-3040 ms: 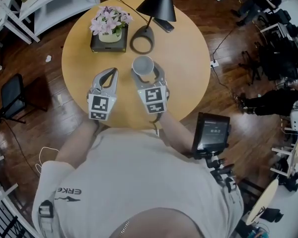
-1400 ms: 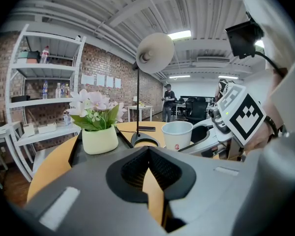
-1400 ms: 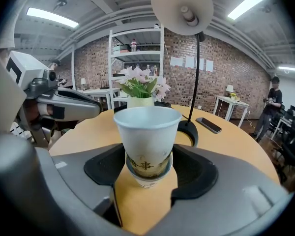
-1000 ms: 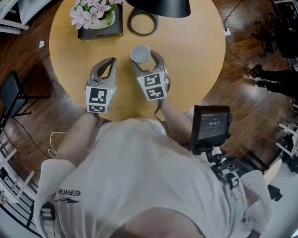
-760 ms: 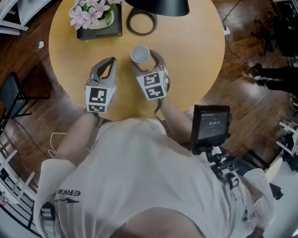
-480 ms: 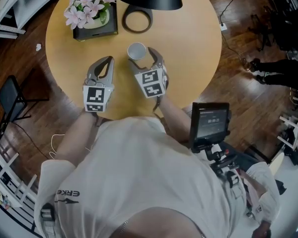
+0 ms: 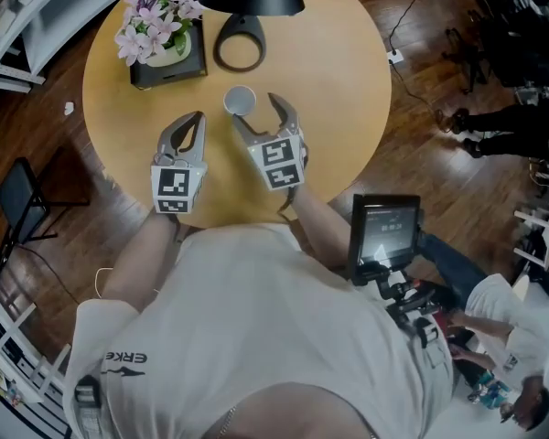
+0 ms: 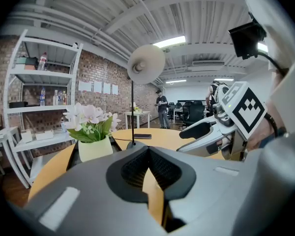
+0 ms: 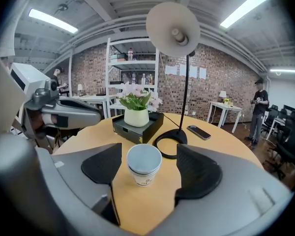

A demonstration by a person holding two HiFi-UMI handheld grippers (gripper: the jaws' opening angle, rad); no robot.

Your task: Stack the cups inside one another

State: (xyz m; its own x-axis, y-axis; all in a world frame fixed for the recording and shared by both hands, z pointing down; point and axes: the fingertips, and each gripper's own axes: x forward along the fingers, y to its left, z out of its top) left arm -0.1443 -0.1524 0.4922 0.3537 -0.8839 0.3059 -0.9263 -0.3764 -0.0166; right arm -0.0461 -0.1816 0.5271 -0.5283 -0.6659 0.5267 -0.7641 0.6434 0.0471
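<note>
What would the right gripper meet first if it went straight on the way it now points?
Probably the white paper cup, standing just ahead of the right gripper, between its open jaws and touching neither pad; the lamp base lies beyond.

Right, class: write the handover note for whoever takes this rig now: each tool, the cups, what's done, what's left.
Left tool: shut, empty.
Right tool: open, pads clear of the cups.
Cups: nested, upright on the table, just ahead of the right tool.
Done: the stack looks made; two rims show.
Left: no loose cup in view; probably only drawing the tools back.
</note>
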